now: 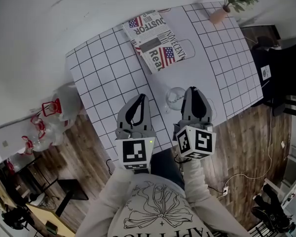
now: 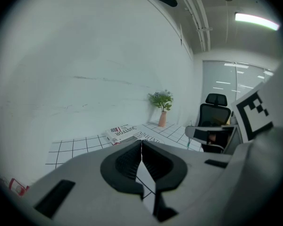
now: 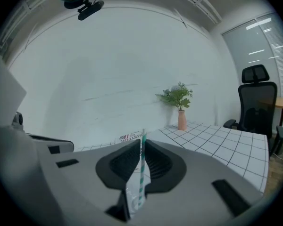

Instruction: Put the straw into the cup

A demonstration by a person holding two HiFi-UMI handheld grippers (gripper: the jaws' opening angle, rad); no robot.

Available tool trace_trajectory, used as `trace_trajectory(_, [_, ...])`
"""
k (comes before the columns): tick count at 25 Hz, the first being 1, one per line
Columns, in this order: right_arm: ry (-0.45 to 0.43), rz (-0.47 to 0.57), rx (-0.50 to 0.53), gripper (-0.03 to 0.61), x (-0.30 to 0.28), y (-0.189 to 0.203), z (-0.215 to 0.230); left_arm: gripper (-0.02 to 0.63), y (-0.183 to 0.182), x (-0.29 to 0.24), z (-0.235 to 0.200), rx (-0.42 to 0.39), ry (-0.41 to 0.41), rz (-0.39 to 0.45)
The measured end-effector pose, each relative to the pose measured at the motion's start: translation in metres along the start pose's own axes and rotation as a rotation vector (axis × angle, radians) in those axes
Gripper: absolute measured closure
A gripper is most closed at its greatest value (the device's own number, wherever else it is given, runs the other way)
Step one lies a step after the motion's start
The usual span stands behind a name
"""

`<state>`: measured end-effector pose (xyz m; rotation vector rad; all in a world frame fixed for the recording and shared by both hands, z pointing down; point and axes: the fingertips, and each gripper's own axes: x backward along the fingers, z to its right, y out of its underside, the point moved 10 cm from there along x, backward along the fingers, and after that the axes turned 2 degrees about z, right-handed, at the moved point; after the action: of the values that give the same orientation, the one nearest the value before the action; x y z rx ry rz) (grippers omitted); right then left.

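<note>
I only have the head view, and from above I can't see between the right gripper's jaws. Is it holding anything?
Observer: Yes. The right gripper is shut on a straw with green and white stripes, which stands upright between the pads.
Operator: And the left one?
Observer: The left gripper has its jaws together with nothing between them.
Operator: Does the right gripper view show the cup?
Observer: No. The gripper's own body hides the near table. Only the far end shows, with a potted plant by the wall.
</note>
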<state>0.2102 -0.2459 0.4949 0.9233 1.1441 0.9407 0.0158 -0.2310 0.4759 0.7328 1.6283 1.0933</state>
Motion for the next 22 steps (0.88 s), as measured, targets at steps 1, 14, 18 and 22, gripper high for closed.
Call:
trace_trajectory(1, [-0.005, -0.003, -0.002, 0.540, -0.001, 0.000, 0.000, 0.607, 0.000, 0.000, 0.000, 0.001, -0.001, 0.001])
trace_trajectory(14, [-0.003, 0.082, -0.017, 0.495, 0.015, -0.033, -0.004, 0.607, -0.031, 0.011, -0.001, -0.011, 0.004, 0.083])
trace_trajectory(18, [0.008, 0.135, -0.003, 0.550, 0.033, -0.054, -0.011, 0.607, -0.054, 0.023, 0.002, -0.021, 0.014, 0.144])
trace_trajectory(22, [0.001, 0.184, 0.030, 0.561, 0.052, -0.073, -0.019, 0.607, -0.076, 0.036, 0.005, -0.038, 0.024, 0.207])
